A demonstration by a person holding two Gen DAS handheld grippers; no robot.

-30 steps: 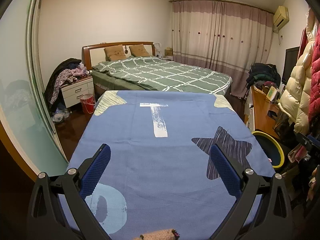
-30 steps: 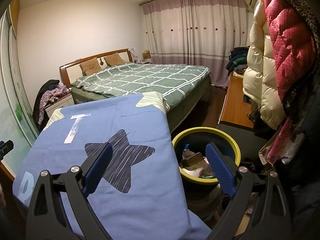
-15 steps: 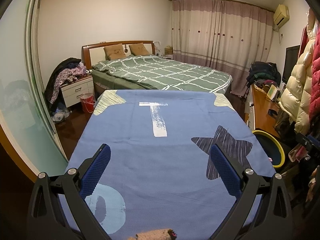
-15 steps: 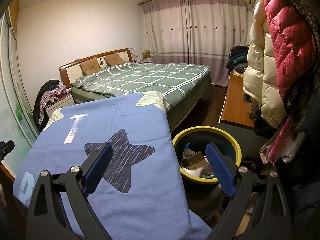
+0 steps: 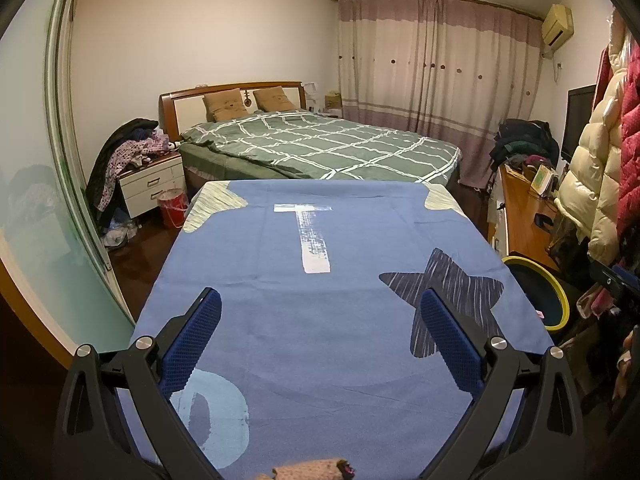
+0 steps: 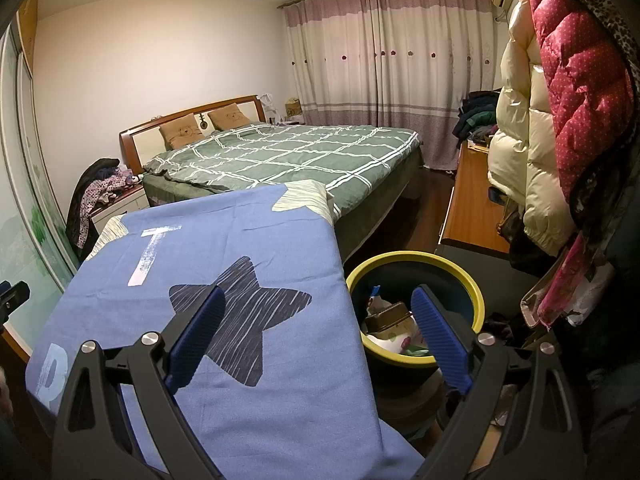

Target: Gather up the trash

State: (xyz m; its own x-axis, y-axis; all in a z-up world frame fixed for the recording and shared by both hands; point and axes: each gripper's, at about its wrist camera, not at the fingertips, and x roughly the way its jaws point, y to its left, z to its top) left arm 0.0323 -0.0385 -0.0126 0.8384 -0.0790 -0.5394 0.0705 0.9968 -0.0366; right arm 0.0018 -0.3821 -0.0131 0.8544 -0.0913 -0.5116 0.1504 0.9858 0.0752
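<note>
Landmark: we place everything relative to the bin (image 6: pixel 478 300), a dark tub with a yellow rim standing on the floor just beside the right edge of the blue cloth (image 6: pixel 208 360) that covers the table.

Left gripper (image 5: pixel 320 336): its jaws are spread wide and hold nothing. It hangs over the middle of the cloth and points toward the bed (image 5: pixel 320 148), with the bin well off to its right.

Right gripper (image 6: pixel 316 328): its jaws are also spread wide and empty. It straddles the cloth's right edge, one finger above the dark star print (image 6: pixel 244 316), the other above the bin's mouth.

Trash: the only trash we can see already lies inside the bin, a brown container (image 6: pixel 386 316) on top of pale wrappers (image 6: pixel 394 336). We see no loose piece on the cloth.

Small knitted thing (image 5: pixel 308 470): a tan scrap shows at the bottom edge of the left wrist view, on the near side of the cloth, well away from the bin. We cannot tell what it is.

Key relation: the bin lies below and just ahead of the right jaws, so we judge the right hand far nearer to it than the left.

Long axis: with no piece of trash outside the bin, we cannot give one.
</note>
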